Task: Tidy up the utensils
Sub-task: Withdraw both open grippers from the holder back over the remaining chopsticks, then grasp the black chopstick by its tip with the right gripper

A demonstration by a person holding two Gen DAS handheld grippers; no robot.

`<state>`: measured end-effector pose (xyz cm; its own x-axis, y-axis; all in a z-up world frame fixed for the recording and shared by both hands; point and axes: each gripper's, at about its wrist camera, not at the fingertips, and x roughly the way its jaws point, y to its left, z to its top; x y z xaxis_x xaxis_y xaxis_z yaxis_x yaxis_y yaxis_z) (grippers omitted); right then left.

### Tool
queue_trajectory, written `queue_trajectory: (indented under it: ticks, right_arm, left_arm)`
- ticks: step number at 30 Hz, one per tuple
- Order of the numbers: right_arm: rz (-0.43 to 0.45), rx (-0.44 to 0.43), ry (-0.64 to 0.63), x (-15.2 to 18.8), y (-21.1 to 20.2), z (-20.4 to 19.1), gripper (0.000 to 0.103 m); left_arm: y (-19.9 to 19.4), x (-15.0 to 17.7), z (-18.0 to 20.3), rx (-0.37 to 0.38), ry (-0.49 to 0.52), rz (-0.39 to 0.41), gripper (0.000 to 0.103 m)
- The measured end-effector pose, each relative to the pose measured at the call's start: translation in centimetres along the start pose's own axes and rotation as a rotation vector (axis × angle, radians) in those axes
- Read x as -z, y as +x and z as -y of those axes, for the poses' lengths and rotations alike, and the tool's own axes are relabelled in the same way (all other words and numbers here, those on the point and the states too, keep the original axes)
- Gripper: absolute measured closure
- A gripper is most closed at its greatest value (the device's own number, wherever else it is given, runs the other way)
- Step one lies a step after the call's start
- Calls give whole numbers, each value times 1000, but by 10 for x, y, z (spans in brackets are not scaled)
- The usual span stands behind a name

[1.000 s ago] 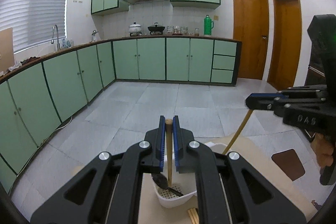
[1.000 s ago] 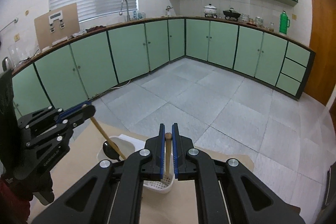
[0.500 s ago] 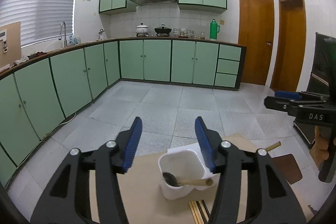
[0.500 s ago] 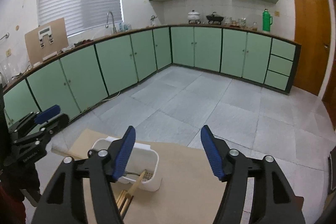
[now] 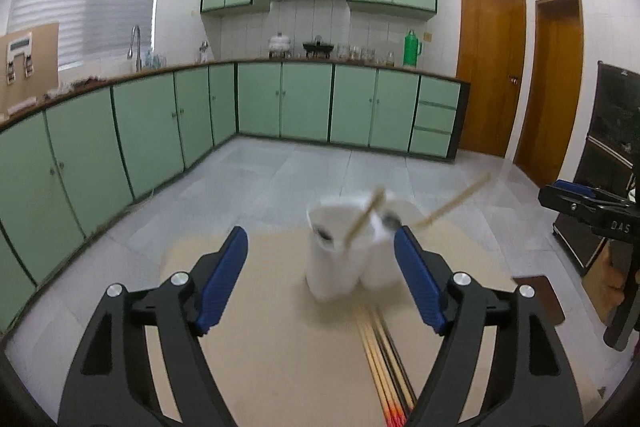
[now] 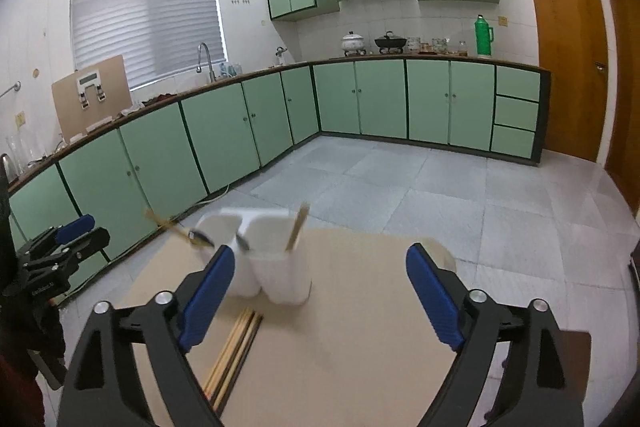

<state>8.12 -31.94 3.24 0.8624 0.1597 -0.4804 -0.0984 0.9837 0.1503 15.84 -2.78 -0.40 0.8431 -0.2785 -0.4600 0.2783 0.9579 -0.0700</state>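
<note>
A white two-compartment utensil holder [image 5: 340,267] [image 6: 280,275] stands on the tan table [image 5: 280,339]. One wooden-handled spoon [image 5: 362,223] [image 6: 297,227] stands in one compartment. A second spoon [image 5: 452,203] [image 6: 172,225] leans far out of the other. A bundle of chopsticks [image 5: 384,359] [image 6: 236,343] lies flat in front of the holder. My left gripper [image 5: 320,233] is back from the holder, its jaws opening with nothing held. My right gripper [image 6: 320,251] is likewise back, jaws opening and holding nothing. Each gripper shows at the edge of the other's view.
The table's far edge lies just behind the holder, with grey tiled floor beyond. Green cabinets [image 6: 224,135] line the walls, and two wooden doors [image 5: 492,67] are at the right. A dark brown patch [image 5: 540,295] shows at the table's right side.
A second ago each gripper was shut on a spoon handle above the holder. Both have let go, opened wide and drawn back; the spoons now rest in the holder.
</note>
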Motion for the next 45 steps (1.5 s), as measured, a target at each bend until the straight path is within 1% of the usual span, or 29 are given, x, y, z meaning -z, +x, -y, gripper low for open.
queue_trajectory:
  ticks: [3,6,11,14,17,21,25,28,35,38,41,45]
  right_arm:
    - [-17,11,14,25,-6,-3,11]
    - [-46,29,17,55,-10,-12,11]
    - [-112,58,-6,103,-8,-30,10]
    - [-157,62,-29,128,-3,-42,11]
    - [-213,54,-59,153,2,-57,11]
    - [-278,30,-82,179,8,-74,11]
    - [-320,23,-115,193,11,-89,11]
    - [-346,21,-135,202,14,-97,11]
    - [-410,34,-183,209,26,-107,11]
    - [-412,41,-182,209,25,-106,11]
    - [-408,74,-172,207,24,-98,12]
    - [-400,121,-126,203,21,-80,12]
  left_arm:
    - [-3,25,-1,-6,-14,-51,28]
    - [-4,55,0,-13,-6,-114,28]
    - [3,108,-2,-28,2,-238,28]
    - [7,134,-7,-45,3,-293,28]
    - [8,149,-13,-49,-13,-332,28]
    - [5,169,-14,-66,-2,-369,28]
    - [3,177,-19,-63,-16,-398,28]
    - [0,181,-17,-57,-14,-400,28]
    - [6,180,-11,-50,-3,-411,27]
    - [6,180,-9,-47,-2,-417,27]
    - [7,179,-7,-44,4,-417,26]
    - [7,179,-3,-45,10,-416,26]
